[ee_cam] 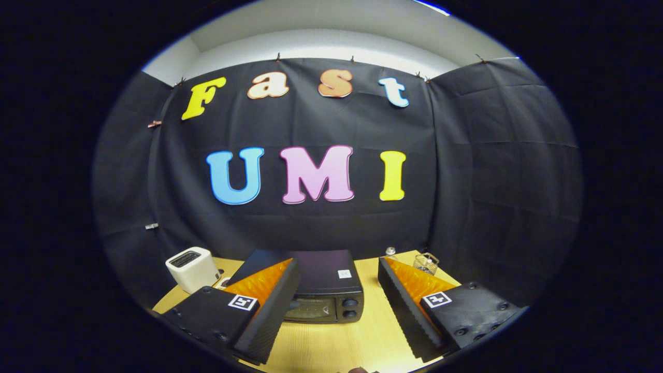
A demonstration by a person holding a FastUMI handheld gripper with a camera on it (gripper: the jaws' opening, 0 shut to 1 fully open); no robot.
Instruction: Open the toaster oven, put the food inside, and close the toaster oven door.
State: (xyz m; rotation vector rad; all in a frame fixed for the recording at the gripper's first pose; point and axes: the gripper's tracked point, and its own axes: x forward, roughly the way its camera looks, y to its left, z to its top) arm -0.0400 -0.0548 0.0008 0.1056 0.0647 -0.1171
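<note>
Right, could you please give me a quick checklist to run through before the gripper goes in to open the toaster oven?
1. Toaster oven in view, just ahead of the fingers: ok.
2. Oven door shut, ready to be opened: ok, it looks shut.
3. Gripper open, holding nothing: ok.
4. Door handle located: cannot tell, one finger hides part of the front.
5. Food located: cannot tell.
6. White appliance and small wire basket stand apart from the oven on the wooden table: ok.
</note>
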